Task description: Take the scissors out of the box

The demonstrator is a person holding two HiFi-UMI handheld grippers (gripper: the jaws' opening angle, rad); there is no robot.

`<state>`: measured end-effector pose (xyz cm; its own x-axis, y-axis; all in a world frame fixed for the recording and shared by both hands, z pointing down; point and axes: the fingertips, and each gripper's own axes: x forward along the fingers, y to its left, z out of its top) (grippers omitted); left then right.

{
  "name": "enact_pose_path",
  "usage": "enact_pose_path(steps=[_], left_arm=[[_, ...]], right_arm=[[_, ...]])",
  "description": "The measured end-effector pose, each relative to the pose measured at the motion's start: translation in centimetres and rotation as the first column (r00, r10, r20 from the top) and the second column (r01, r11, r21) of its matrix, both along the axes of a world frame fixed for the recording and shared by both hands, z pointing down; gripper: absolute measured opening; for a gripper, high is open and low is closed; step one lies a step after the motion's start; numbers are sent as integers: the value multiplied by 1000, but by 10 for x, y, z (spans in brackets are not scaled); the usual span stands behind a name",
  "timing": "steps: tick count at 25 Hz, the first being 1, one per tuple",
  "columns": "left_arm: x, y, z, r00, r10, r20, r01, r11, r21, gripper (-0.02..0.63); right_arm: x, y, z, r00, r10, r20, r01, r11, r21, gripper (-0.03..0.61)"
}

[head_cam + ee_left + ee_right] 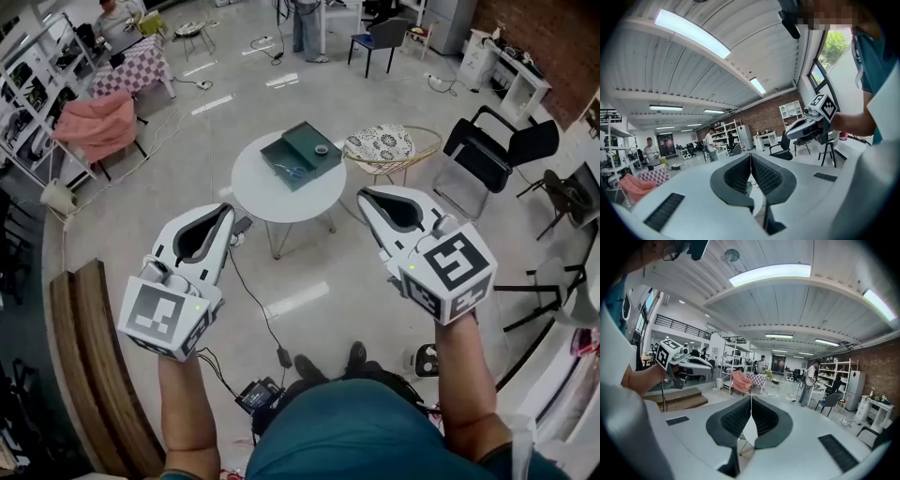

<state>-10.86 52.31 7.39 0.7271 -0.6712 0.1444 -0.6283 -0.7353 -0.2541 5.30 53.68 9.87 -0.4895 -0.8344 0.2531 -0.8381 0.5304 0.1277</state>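
Scissors (pixel 293 172): blue-handled, lying flat in the near-left half of the open green box (pixel 277 157), on the round white counter (pixel 281 204). Ahead of and below both tools, well apart from each.

Left tool (pixel 229 210): pinched fully closed, nothing between the jaws. Held roughly level, tip lining up with the counter's left edge in the head view, touching nothing.

Box, centre: long side running diagonally, near-left to far-right. Small round item (pixel 322 149) in the far-right half, clear of the scissors. Long axis of the scissors too small to read for certain; looks roughly in line with the box's long side, handles toward the middle.

Right tool (pixel 364 193): also closed right down, empty. Same height as the left, tip lining up with the counter's right edge, touching nothing.

Key relation: target close to midway between the two tips, a shade left of centre since it sits in the left half. Neither side clearly nearer. Probably either tool workable; needs a step in, a dip forward and down, and opening up before entering the box from above. Watch the box wall on the way in.
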Motion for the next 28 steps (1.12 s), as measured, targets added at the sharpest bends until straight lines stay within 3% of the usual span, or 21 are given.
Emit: enact_pose_path(steps=[10, 15, 22, 28], left_arm=[[-30, -23, 11, 1000, 24, -4, -24, 1000, -8, 20], [-28, -53, 15, 1000, -15, -3, 15, 1000, -14, 20], [-10, -119, 15, 995, -99, 23, 100, 994, -39, 20], [36, -186, 16, 990, -141, 20, 142, 988, -55, 20]], right_arm=[[-28, -31, 8, 1000, 26, 5, -26, 1000, -9, 37], [-26, -68, 14, 1000, -12, 13, 12, 1000, -16, 37], [-7, -146, 17, 996, -83, 25, 84, 996, -30, 37], [35, -219, 18, 991, -134, 31, 135, 990, -48, 37]])
